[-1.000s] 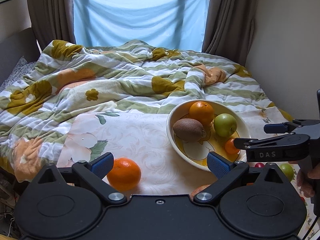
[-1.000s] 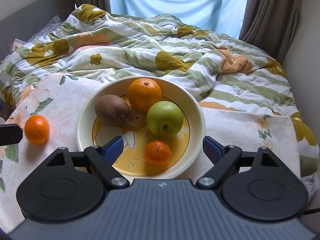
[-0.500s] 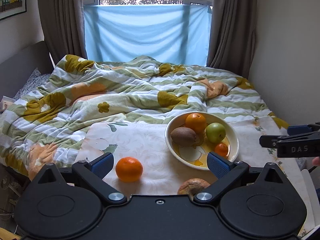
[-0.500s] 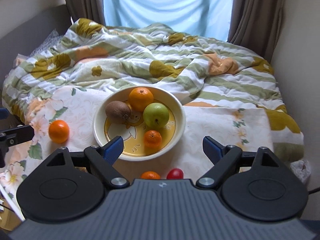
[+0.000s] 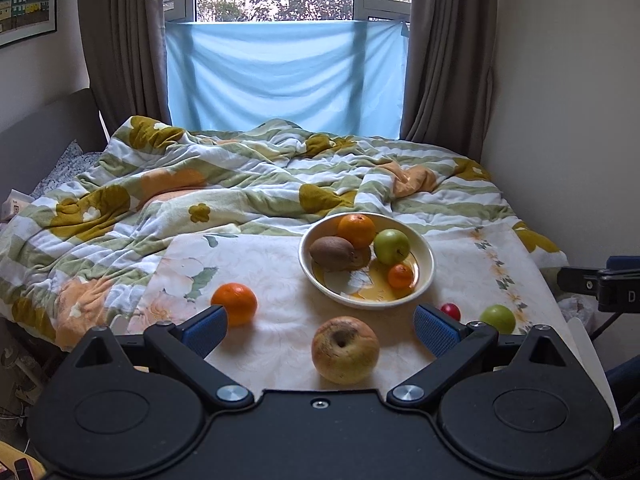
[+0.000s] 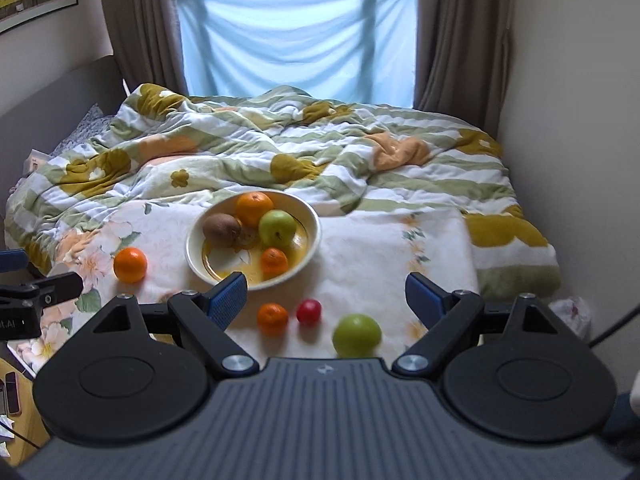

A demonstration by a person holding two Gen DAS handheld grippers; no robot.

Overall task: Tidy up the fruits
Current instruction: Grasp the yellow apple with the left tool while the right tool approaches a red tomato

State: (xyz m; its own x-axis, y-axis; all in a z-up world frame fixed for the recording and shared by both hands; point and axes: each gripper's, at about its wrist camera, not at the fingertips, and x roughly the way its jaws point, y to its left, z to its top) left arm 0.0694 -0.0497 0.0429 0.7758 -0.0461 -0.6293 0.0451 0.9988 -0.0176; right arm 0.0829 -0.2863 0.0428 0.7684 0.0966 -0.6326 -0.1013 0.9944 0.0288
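both grippers, left gripper [image 5: 318,326] and right gripper [image 6: 326,294], released, empty. near: yellowish apple [image 5: 345,350], loose green apple [image 6: 357,335], red fruit [image 6: 309,311], small mandarin [image 6: 272,318]. left: loose orange [image 5: 234,304]. farther: bowl [image 5: 424,282] holding kiwi [image 5: 331,253], orange, green apple, mandarin. far: rumpled blanket [image 5: 240,184].

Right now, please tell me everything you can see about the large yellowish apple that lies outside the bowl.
The yellowish apple is large, pale yellow with a reddish-orange blush, and its skin looks dull and a little wrinkled. Its dark hollow faces up toward the camera; no stalk can be made out. It rests alone on the floral cloth, nearer than the bowl, touching no other fruit. It sits between the open fingers of the left gripper, not gripped.
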